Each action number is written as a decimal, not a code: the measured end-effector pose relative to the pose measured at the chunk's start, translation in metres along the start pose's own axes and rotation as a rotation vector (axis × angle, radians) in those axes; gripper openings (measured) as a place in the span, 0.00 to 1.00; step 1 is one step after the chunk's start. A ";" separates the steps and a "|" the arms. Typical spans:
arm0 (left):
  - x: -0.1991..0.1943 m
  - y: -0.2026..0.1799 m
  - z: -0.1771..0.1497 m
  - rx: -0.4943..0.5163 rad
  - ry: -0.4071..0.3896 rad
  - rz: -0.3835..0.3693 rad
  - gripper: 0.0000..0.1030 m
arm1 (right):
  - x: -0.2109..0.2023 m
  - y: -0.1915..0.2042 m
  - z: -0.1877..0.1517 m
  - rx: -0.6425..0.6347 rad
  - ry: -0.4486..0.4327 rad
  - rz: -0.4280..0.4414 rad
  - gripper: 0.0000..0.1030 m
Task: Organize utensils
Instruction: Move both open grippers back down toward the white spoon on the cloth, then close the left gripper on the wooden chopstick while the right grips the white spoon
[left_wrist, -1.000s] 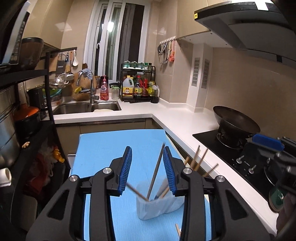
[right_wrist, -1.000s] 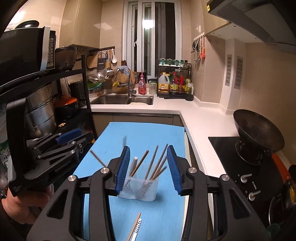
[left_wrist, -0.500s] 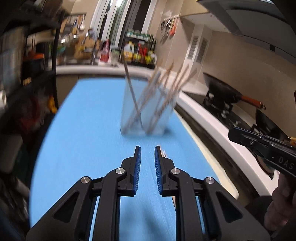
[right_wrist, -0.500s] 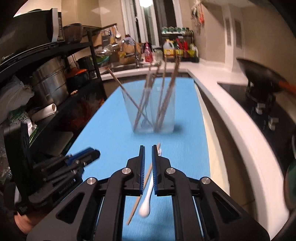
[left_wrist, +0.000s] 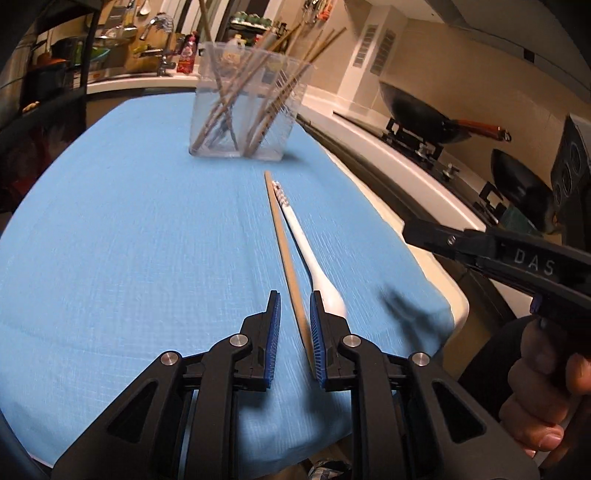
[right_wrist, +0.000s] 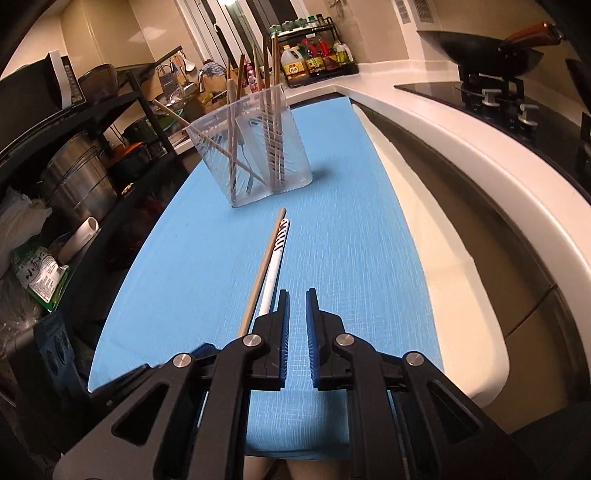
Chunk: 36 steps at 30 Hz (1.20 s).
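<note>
Chopsticks are standing bundled in a clear plastic holder (left_wrist: 247, 107) at the far end of a blue mat (left_wrist: 129, 221), leaning at various angles. Nearer, one loose wooden chopstick (left_wrist: 282, 236) and a white spoon (left_wrist: 303, 240) are lying side by side on the mat, handles pointing toward the holder and nearly touching at that end.

Left gripper (left_wrist: 293, 295) is hovering low over this pair, its jaws having just been closing to a narrow gap. The chopstick is running between them, close to the right pad (whether it is touching is unclear), while the spoon's bowl is lying just outside that finger.

Right gripper (right_wrist: 297, 293) is pointing down at the mat beside the same two utensils, which are sitting just left of its fingers. Its jaws, having just been opening a little, are showing a thin gap with only bare mat between them. A hand (left_wrist: 546, 398) is gripping its handle.
</note>
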<state>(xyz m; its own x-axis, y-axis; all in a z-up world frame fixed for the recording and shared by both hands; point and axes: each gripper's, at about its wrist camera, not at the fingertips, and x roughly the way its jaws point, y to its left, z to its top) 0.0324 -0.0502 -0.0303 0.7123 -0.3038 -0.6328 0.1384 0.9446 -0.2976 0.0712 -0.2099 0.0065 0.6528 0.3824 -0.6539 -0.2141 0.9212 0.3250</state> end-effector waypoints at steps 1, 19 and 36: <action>0.003 -0.002 -0.003 0.008 0.015 0.004 0.16 | 0.003 0.000 -0.001 0.006 0.008 0.007 0.11; -0.026 0.063 -0.002 -0.128 -0.087 0.337 0.05 | 0.054 0.034 -0.012 -0.081 0.098 -0.013 0.26; -0.017 0.050 -0.006 0.017 -0.123 0.339 0.06 | 0.054 0.039 -0.018 -0.161 0.066 -0.147 0.11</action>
<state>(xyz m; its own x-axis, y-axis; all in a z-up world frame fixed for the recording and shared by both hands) 0.0231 0.0019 -0.0386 0.7972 0.0430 -0.6021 -0.1090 0.9913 -0.0735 0.0853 -0.1523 -0.0281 0.6381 0.2419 -0.7310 -0.2364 0.9651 0.1130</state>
